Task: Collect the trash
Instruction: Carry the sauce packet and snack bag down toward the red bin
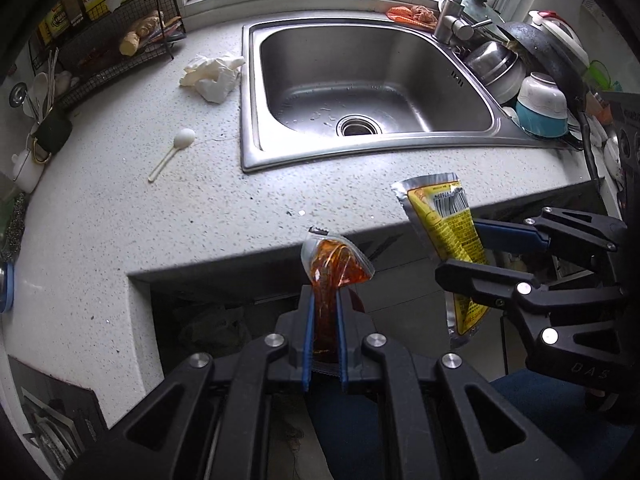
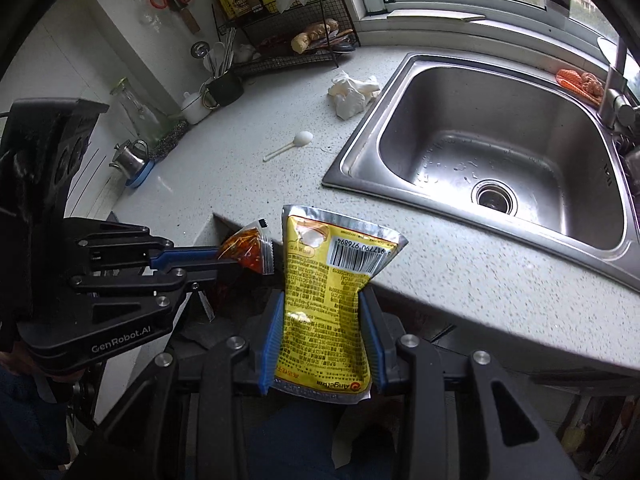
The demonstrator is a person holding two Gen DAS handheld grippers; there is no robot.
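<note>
My left gripper (image 1: 325, 300) is shut on a clear sachet of red-orange sauce (image 1: 334, 266), which sticks up between its blue pads. My right gripper (image 2: 322, 296) is shut on a yellow and silver foil packet (image 2: 320, 280) with a barcode, squeezing its middle. Both are held side by side just off the speckled countertop's front edge (image 1: 240, 240). In the left wrist view the right gripper (image 1: 460, 250) and the yellow packet (image 1: 440, 208) show at the right. In the right wrist view the left gripper (image 2: 224, 260) and the sachet (image 2: 248, 254) show at the left. A crumpled tissue (image 2: 354, 90) and a white plastic spoon (image 2: 292, 144) lie on the counter.
A steel sink (image 1: 248, 100) with a faucet (image 1: 452, 12) is set into the counter. Stacked bowls and a pan (image 1: 540, 108) crowd its right side. A black wire rack (image 1: 100, 52) with food items and a black mug of utensils (image 2: 224, 86) stand at the back left. An orange cloth (image 1: 412, 14) lies behind the sink.
</note>
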